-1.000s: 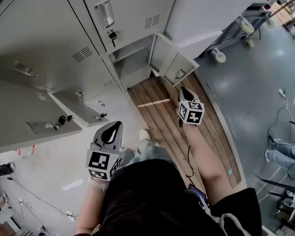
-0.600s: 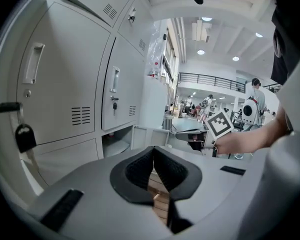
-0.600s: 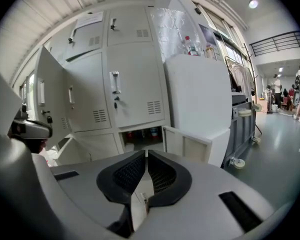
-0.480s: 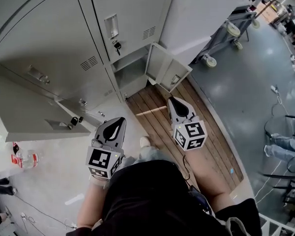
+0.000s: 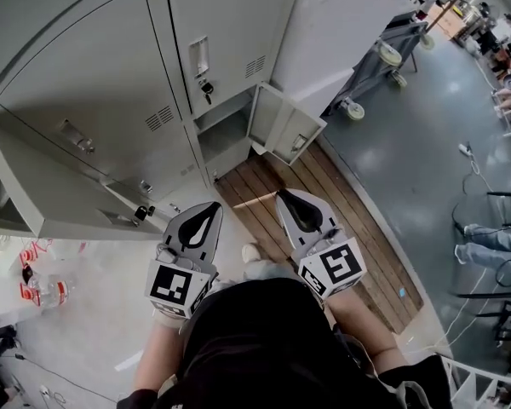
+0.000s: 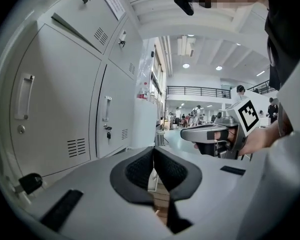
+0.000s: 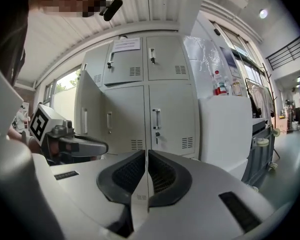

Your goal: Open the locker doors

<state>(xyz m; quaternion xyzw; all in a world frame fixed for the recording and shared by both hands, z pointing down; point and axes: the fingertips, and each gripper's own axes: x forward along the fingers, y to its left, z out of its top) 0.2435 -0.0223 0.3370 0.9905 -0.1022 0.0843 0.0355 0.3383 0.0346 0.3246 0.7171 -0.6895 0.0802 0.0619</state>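
The grey lockers (image 5: 94,100) fill the top left of the head view. The lower right door (image 5: 281,126) stands swung out over the wooden boards. Two doors in the left column (image 5: 43,198) also hang open. The middle right door (image 5: 226,32) is closed, with a key (image 5: 206,88) in its lock; the right gripper view shows this door (image 7: 172,116) straight ahead. My left gripper (image 5: 206,218) (image 6: 153,156) and right gripper (image 5: 288,204) (image 7: 146,159) are held side by side in front of the lockers. Both are shut, hold nothing and touch no door.
Wooden boards (image 5: 341,211) lie on the floor below the open lower door. A white cabinet (image 5: 349,15) adjoins the lockers on the right, with a wheeled cart (image 5: 383,54) beyond it. Bottles (image 5: 30,284) stand at the left. Cables and a person's legs (image 5: 485,245) are at the right.
Both grippers have risen toward the head camera. The right one drew back from the open lower door and now sits beside the left. Jaws stayed shut.
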